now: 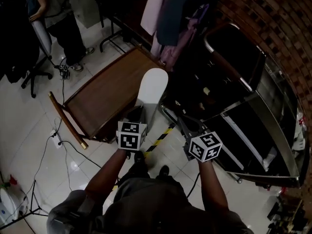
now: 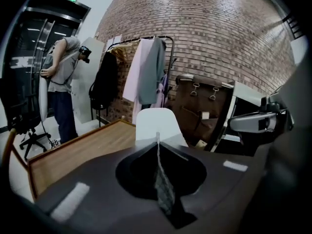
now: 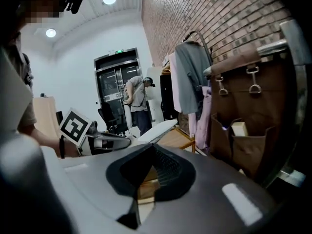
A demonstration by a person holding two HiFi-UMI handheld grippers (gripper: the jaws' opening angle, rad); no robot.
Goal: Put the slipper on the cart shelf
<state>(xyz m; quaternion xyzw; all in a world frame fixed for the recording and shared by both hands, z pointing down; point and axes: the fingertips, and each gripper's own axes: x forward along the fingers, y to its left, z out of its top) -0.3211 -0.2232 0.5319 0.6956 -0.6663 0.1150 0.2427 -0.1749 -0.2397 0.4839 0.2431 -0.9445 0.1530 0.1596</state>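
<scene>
Bordering the cart shelf (image 1: 105,94): hanging clothes (image 1: 175,13), brown bag (image 2: 202,101); person (image 1: 63,13) beyond.

left hand-held gripper (image 2: 157,139) and right hand-held gripper (image 3: 151,149) are dark grey, each bearing a white cube (image 1: 131,134) with black square markers.

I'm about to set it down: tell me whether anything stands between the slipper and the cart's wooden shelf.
Nothing visible does. The left gripper holds the slipper at the edge of the wooden shelf, whose top shows bare.
</scene>
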